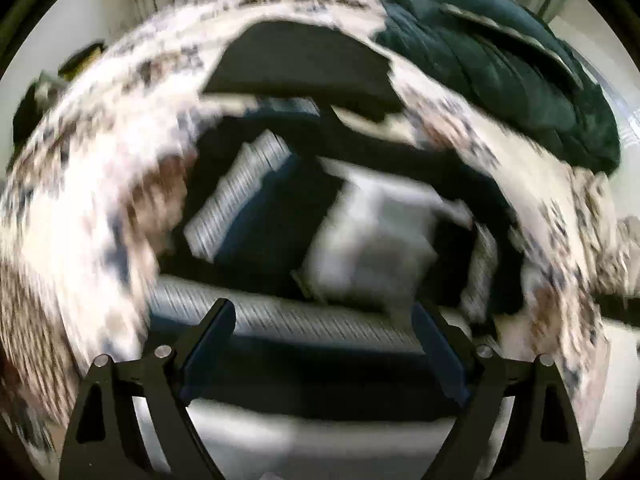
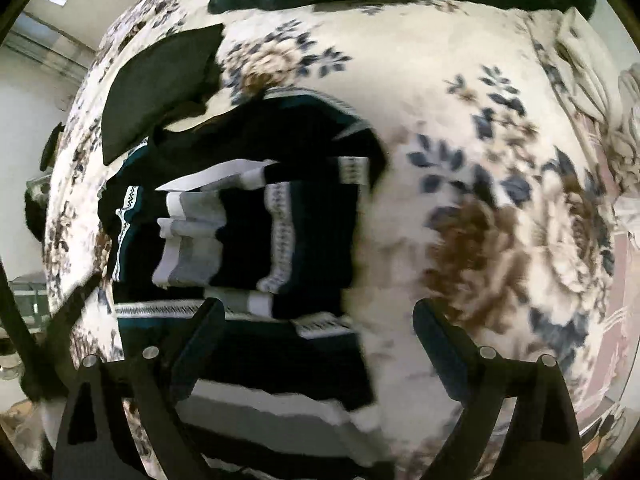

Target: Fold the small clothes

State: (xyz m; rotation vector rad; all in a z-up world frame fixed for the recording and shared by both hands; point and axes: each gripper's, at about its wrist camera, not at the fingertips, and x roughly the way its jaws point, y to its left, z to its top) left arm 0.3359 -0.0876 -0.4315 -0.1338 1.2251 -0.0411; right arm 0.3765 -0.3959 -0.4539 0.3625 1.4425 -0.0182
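The dark patterned garment (image 2: 256, 184) lies spread on the flowered blanket (image 2: 460, 128), toward the left of the right wrist view, its white zigzag trim bands running across it. On its middle sits a grey-and-white folded piece (image 2: 192, 240), lying right on the dark cloth. In the left wrist view the same dark garment (image 1: 256, 248) fills the centre, heavily blurred, with the grey piece (image 1: 372, 240) on top of it and striped trim showing on either side.

The left tongs (image 1: 324, 320) gape wide just above the garment's near edge, nothing between the fingers. The right tongs (image 2: 316, 320) gape wide as well, empty, the left finger over the dark cloth and the right finger over bare blanket.

Just beyond the garment lies a flat black cloth (image 2: 160, 88), its near edge touching or overlapping the garment. Farther back, a dark green bundle (image 1: 500, 68) is heaped at the blanket's far edge.
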